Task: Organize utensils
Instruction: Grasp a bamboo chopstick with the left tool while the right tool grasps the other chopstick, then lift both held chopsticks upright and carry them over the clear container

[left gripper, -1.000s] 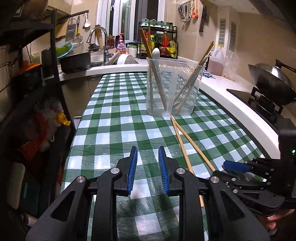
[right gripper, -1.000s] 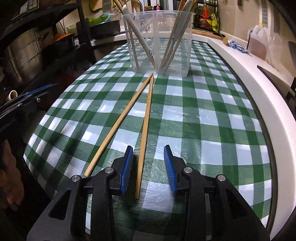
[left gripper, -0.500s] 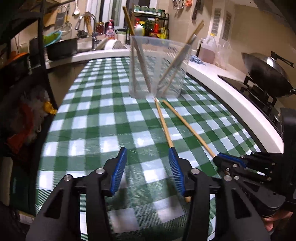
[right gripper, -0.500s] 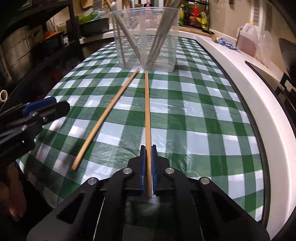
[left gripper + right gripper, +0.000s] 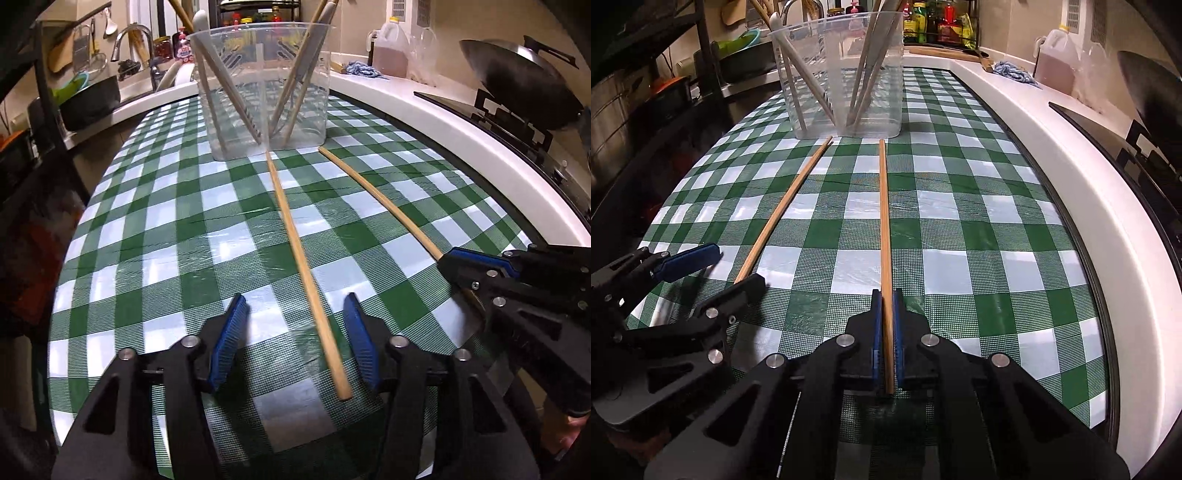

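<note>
**Both claws on the chopsticks**

Left claw (image 5: pixel 293 334) now straddles the near-side chopstick (image 5: pixel 295 243), jaws closing, pads not yet touching. Right claw (image 5: pixel 885 332), open a second ago, is clamped on the other chopstick (image 5: pixel 884 221). Both sticks point toward the clear holder (image 5: pixel 264 88). Holder's contents blur together.

Two matt wooden chopsticks (image 5: pixel 295 236) lie on a glossy checked plastic cloth (image 5: pixel 177 229). The utensil holder (image 5: pixel 262 88) is clear plastic. The counter edge (image 5: pixel 1052 155) is smooth and white.

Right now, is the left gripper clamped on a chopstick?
No: the chopstick lies between the left gripper's closing fingers, with gaps on both sides.
</note>
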Demonstrator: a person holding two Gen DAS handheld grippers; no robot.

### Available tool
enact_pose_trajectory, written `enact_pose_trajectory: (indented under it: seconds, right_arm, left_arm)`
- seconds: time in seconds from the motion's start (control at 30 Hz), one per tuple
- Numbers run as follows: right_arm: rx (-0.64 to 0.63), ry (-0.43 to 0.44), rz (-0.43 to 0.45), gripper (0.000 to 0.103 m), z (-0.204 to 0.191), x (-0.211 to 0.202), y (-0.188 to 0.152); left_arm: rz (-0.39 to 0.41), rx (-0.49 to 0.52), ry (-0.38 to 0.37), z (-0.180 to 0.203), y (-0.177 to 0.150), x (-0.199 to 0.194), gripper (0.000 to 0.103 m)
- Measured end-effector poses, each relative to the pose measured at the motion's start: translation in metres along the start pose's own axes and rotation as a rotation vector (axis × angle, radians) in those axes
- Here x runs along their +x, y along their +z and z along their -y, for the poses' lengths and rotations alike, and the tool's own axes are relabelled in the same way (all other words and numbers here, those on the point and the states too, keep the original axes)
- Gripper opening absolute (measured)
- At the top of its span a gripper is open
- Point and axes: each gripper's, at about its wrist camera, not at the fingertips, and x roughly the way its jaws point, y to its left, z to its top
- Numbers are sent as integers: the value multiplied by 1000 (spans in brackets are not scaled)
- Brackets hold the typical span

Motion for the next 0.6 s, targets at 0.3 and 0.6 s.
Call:
enact_pose_trajectory:
  seconds: [0.3, 0.6]
  right_arm:
    - [0, 1, 3, 6, -1, -1, 0]
    - [-14, 52, 10, 10, -11, -1, -2]
  left_arm:
    - [5, -49, 41, -28, -5, -6, 7]
    - [9, -147, 0, -56, -11, -9, 8]
